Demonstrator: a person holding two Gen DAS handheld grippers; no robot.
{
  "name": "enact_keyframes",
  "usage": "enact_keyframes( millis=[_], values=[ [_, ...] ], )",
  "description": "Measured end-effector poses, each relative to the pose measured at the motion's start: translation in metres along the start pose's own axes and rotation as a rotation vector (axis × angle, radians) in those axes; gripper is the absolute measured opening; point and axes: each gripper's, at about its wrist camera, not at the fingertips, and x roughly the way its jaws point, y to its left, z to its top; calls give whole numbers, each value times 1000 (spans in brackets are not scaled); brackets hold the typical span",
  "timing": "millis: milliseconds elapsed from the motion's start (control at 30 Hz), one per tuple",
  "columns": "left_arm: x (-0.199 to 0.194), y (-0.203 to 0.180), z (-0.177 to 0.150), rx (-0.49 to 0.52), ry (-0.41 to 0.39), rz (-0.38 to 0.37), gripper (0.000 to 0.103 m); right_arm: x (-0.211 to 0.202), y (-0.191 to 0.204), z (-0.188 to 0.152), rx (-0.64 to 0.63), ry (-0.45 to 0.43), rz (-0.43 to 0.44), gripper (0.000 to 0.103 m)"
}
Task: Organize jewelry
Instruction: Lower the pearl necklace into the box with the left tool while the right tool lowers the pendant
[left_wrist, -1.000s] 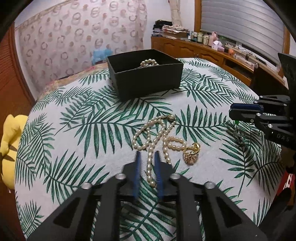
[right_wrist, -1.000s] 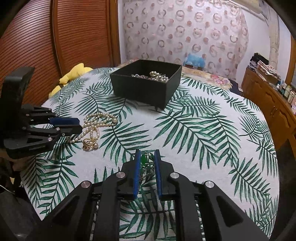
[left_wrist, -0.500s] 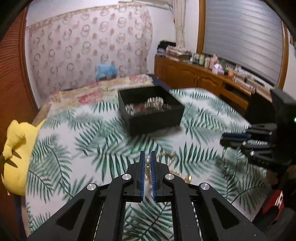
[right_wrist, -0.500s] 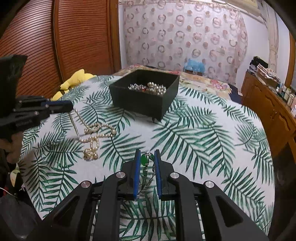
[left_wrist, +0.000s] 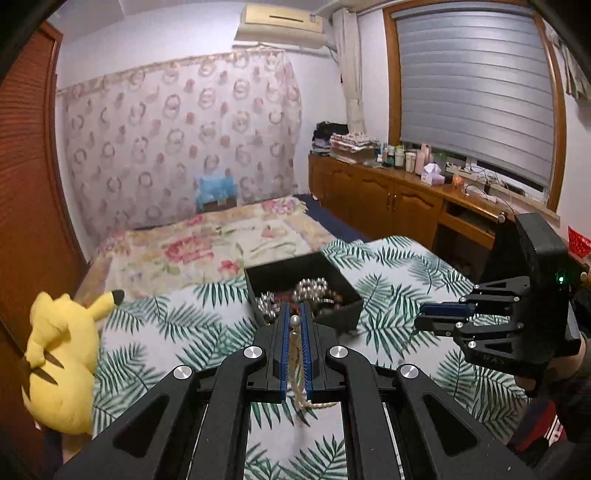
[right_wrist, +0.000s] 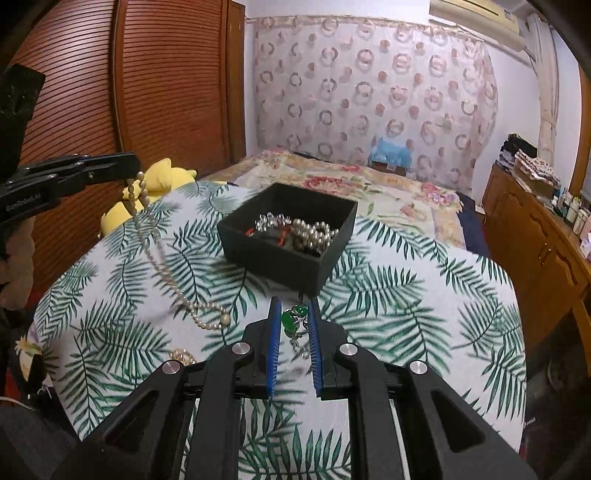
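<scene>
My left gripper is shut on a pearl necklace. In the right wrist view the left gripper is raised at the left. The necklace hangs from it down to the leaf-print tablecloth, where its lower end and gold pendant still rest. My right gripper is shut on a green-stone piece of jewelry with a silver chain, held above the cloth. It also shows at the right in the left wrist view. A black open box holding several pearl and bead pieces stands just beyond both grippers.
A yellow plush toy lies at the table's left edge. Behind the table is a bed with a floral cover. A wooden cabinet with bottles runs along the right wall, and a wooden slatted door stands at the left.
My left gripper rose and drew the pearl necklace up off the cloth. My right gripper also rose a little with the green piece in it.
</scene>
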Motion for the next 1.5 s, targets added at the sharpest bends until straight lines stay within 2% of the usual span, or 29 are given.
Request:
enact_keyframes(
  millis=[500, 933, 1267, 1500],
  values=[
    [0, 7, 43, 0, -40, 19, 5, 5, -1, 43, -37, -21, 7, 16],
    [13, 7, 88, 32, -59, 53, 5, 24, -27, 79, 11, -42, 5, 16],
    [37, 11, 127, -4, -76, 37, 5, 35, -45, 107, 18, -82, 4, 16],
    [56, 8, 126, 0, -60, 50, 5, 41, -50, 118, 26, -102, 40, 16]
  ],
)
